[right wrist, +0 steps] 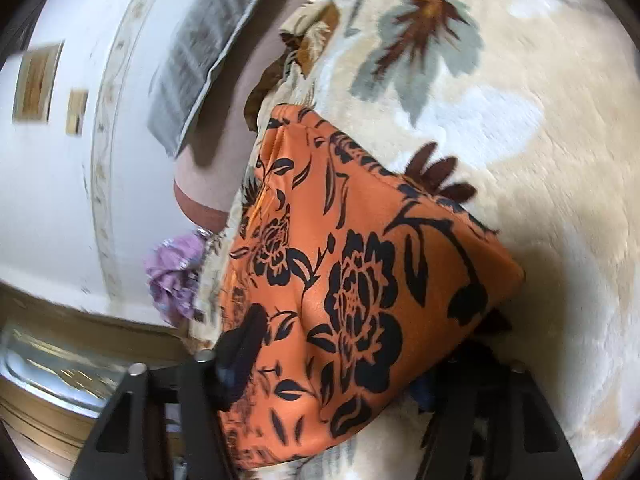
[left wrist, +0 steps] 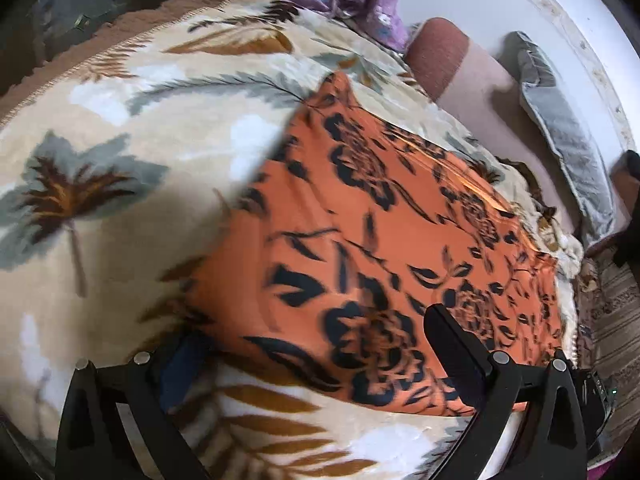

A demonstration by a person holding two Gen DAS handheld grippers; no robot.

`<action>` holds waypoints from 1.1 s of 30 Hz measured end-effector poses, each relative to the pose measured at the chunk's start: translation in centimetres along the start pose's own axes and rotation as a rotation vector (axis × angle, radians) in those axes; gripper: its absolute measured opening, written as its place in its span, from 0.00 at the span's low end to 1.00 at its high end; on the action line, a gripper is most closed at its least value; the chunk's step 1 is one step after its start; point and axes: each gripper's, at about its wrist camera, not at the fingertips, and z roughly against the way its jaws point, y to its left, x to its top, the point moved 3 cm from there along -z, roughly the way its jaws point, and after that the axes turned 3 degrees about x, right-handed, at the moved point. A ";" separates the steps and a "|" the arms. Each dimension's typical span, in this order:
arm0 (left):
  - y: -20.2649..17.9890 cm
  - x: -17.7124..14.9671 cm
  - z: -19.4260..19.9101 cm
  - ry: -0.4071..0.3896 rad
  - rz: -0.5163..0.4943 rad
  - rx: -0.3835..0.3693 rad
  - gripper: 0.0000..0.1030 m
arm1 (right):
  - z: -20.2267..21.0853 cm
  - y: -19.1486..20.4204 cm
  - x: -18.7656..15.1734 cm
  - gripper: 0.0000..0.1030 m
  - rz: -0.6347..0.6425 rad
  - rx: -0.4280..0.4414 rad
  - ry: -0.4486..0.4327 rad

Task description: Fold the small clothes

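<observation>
The orange garment with black flower print [left wrist: 360, 248] lies on the cream leaf-patterned plush blanket [left wrist: 120, 208]. The left gripper [left wrist: 320, 364] straddles its near edge, jaws open. The right gripper [right wrist: 336, 364] seemingly pinches a raised fold; carry it over evenly.

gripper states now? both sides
Left gripper: open, jaws straddle the orange floral garment, not pressing it.
Right gripper: garment between the jaws; grip cannot be told.

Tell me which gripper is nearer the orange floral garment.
Right. The right gripper has the orange floral garment bunched between its fingers; the left gripper straddles the garment's near edge, fingers wide apart.
</observation>
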 end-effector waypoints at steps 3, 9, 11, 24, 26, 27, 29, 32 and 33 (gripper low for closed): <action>1.6 0.6 0.8 -0.034 -0.002 0.072 0.99 | -0.5 -0.2 -0.1 0.22 0.015 -0.056 -0.018; 4.6 2.0 2.0 -0.093 0.007 0.166 0.99 | 1.1 4.6 -1.1 0.16 0.274 -0.092 -0.097; 5.3 2.4 2.3 -0.094 0.023 0.158 0.99 | 1.7 6.9 -1.8 0.16 0.366 -0.111 -0.120; 9.4 5.7 4.9 -0.152 0.074 0.202 0.99 | -2.7 21.9 -11.9 0.02 0.737 -0.138 -0.038; 10.1 5.9 4.9 -0.153 0.092 0.207 0.99 | -3.8 21.7 -11.6 0.02 0.693 -0.203 -0.041; 10.4 6.0 4.9 -0.147 0.101 0.198 0.99 | -3.8 21.1 -11.0 0.02 0.652 -0.224 -0.041; 10.3 6.1 4.9 -0.144 0.102 0.179 0.99 | -2.8 18.6 -9.5 0.04 0.533 -0.211 -0.021; 9.0 6.2 4.8 -0.151 0.056 0.155 0.99 | -0.3 13.8 -8.0 0.04 0.361 -0.142 0.020; 8.1 6.2 4.8 -0.156 0.027 0.134 0.99 | 0.7 12.1 -7.7 0.04 0.306 -0.123 0.021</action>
